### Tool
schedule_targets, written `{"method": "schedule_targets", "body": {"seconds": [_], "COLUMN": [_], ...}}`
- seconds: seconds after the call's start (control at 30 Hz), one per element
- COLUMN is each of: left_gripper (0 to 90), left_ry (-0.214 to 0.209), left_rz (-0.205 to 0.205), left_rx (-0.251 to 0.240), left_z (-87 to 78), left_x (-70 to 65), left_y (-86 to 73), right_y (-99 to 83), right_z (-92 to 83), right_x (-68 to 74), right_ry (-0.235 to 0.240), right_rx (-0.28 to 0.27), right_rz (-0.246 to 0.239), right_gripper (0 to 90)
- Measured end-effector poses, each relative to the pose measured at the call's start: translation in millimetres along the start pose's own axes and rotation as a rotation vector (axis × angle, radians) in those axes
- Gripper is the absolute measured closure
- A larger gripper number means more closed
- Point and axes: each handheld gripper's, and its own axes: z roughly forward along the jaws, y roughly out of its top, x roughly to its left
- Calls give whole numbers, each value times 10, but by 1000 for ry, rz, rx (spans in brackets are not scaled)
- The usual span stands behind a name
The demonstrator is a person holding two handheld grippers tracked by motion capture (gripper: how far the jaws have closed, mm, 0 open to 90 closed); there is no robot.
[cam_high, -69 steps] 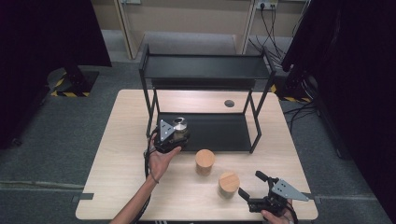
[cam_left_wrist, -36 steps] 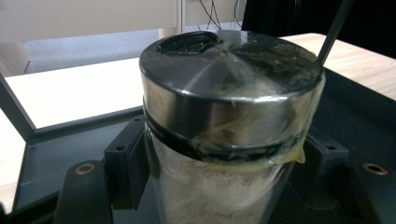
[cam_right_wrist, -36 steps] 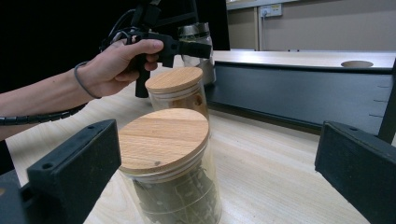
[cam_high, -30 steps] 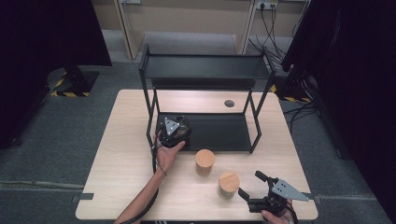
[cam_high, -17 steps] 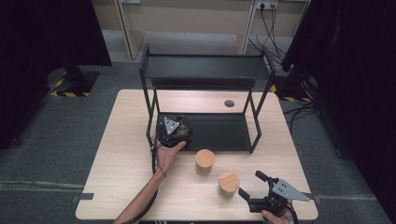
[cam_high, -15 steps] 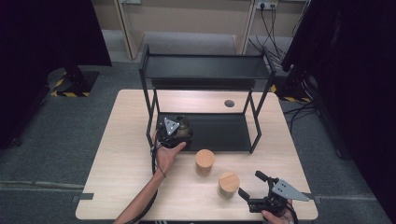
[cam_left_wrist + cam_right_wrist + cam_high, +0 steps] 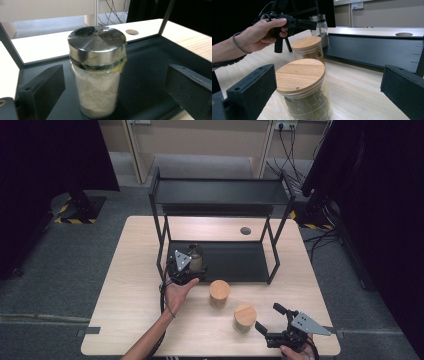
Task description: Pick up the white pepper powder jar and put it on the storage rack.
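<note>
A glass shaker with a steel lid stands upright on the black lower shelf of the rack, at its front left. My left gripper is open around it. Its jaws have just been opening and stand clear of the glass on both sides. My right gripper rests open near the table's front right. Between its jaws, not touched, stands a wooden-lidded jar. A second wooden-lidded jar stands behind it, nearer the rack.
The black two-tier rack stands at the back middle of the wooden table. Its right part of the lower shelf is bare. A round cable hole lies behind the rack. The two jars stand in front of it.
My left hand has eased back a little from the shaker, which stays standing on the lower shelf. The right gripper and both wooden-lidded jars have not moved.
</note>
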Motion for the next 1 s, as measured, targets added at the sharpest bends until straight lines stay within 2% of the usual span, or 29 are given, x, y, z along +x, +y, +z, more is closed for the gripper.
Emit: {"method": "schedule_targets", "body": {"seconds": [0.37, 0.63, 0.9, 1.0], "left_gripper": [23, 24, 26, 25], "left_ry": [-34, -62, -87, -100], "left_rz": [-3, 16, 35, 27], "left_rx": [-18, -47, -75, -85], "left_z": [-245, -462, -650, -704], "left_x": [18, -5, -1, 15], "left_y": [-102, -164, -295, -346], "right_y": [0, 1, 1, 1], "right_z": [-5, 6, 2, 4], "right_x": [1, 4, 3, 5], "right_ry": [3, 5, 5, 6], "right_rx": [-3, 1, 1, 0], "right_rz": [-2, 0, 0, -1], "right_gripper": [7, 7, 7, 6]}}
